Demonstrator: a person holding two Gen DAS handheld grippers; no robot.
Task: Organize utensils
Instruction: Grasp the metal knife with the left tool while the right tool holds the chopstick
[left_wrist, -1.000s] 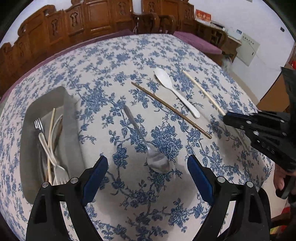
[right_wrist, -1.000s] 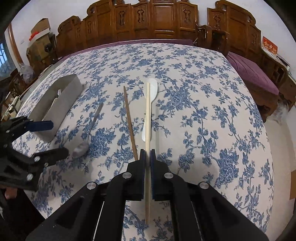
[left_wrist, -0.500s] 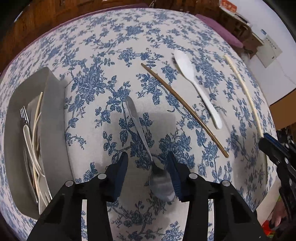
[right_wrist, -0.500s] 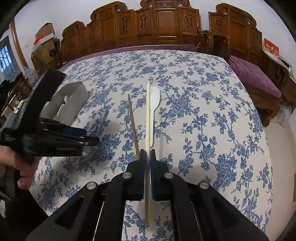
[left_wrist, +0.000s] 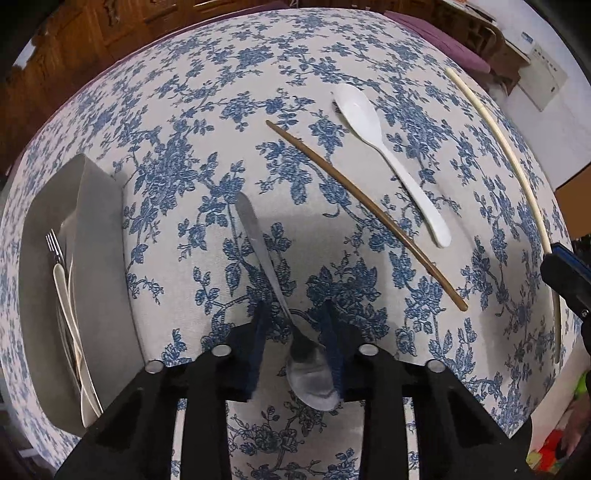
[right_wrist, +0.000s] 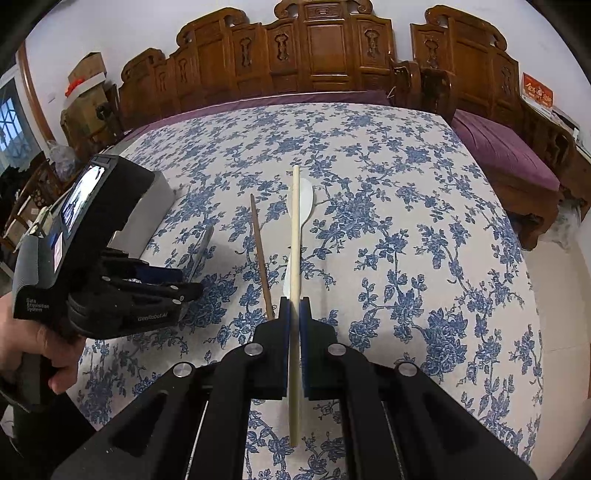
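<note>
The table with the blue flower cloth carries all the utensils. At its left edge stands the grey tray, and some pieces lie inside already: a fork and some pale handles, so part of the sorting looks done. Four pieces are not in it yet: the white spoon, the brown chopstick, the metal spoon and the pale chopstick.

The left gripper is closing, with the neck of the metal spoon between its pads; the right pad seems to touch it, the left one not yet. The right gripper is fully closed on the pale chopstick.

Only the left wrist view shows inside the tray. Only the right wrist view shows the person's hand on the left gripper, and the clamp on the chopstick.
</note>
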